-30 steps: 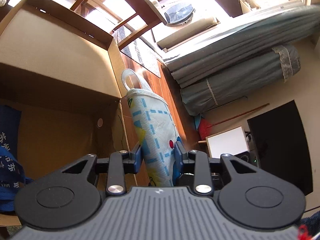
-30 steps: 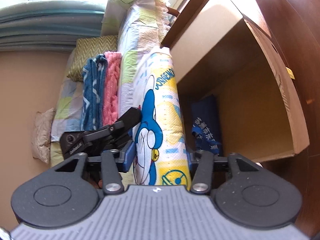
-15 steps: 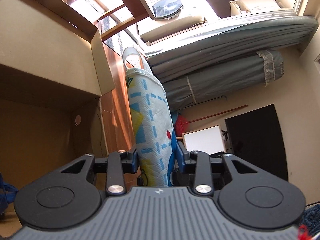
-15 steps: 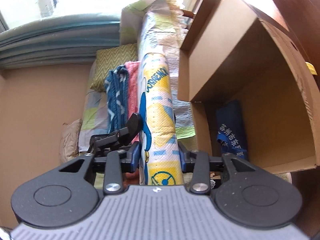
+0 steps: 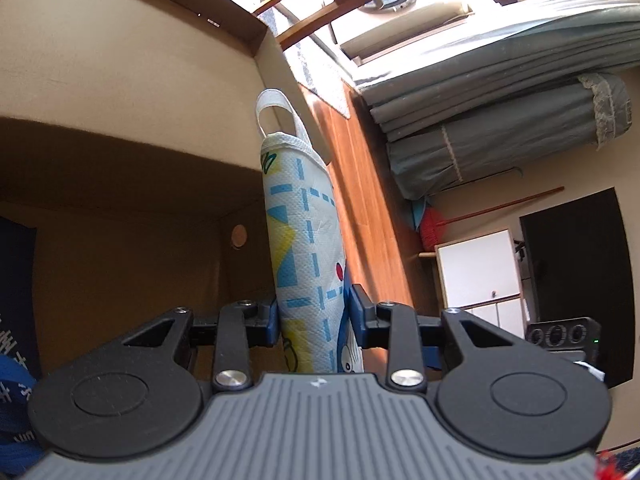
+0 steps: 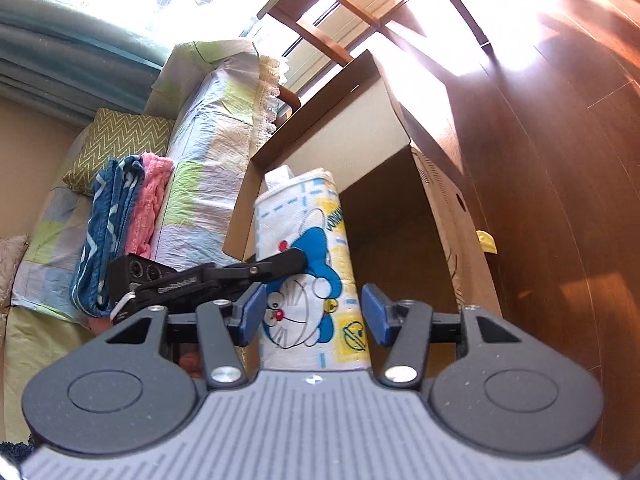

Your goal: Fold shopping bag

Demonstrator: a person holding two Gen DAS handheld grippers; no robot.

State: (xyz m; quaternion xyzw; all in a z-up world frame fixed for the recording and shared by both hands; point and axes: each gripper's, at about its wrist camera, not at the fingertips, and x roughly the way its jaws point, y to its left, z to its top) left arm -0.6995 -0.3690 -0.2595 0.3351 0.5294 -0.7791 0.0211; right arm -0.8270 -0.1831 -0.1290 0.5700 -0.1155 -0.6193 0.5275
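Note:
The folded shopping bag [image 5: 304, 220], white with a blue cartoon cat and dashed blue lines, stands up as a narrow bundle with its white handle loop [image 5: 276, 108] on top. My left gripper [image 5: 314, 314] is shut on its lower part, just in front of the open cardboard box [image 5: 120, 80]. In the right wrist view the bag [image 6: 304, 216] shows its printed face, and the left gripper's black fingers [image 6: 280, 264] clamp it from the left. My right gripper [image 6: 314, 314] has its jaws opening. The bag stands between its blue pads, which do not press on it.
A dark blue bag [image 5: 16, 280] lies inside the box at the left. The box [image 6: 360, 120] rests on a wooden floor [image 6: 560, 160] beside a sofa [image 6: 208, 140] with folded towels [image 6: 120, 208]. A wooden chair [image 6: 320, 8], grey curtains [image 5: 500, 100], a broom [image 5: 432, 228] and a white cabinet [image 5: 476, 272] stand around.
The left gripper sank with the bag toward the box mouth. The right gripper's jaws spread and let go of the bag, and its view turned to face the bag's printed side.

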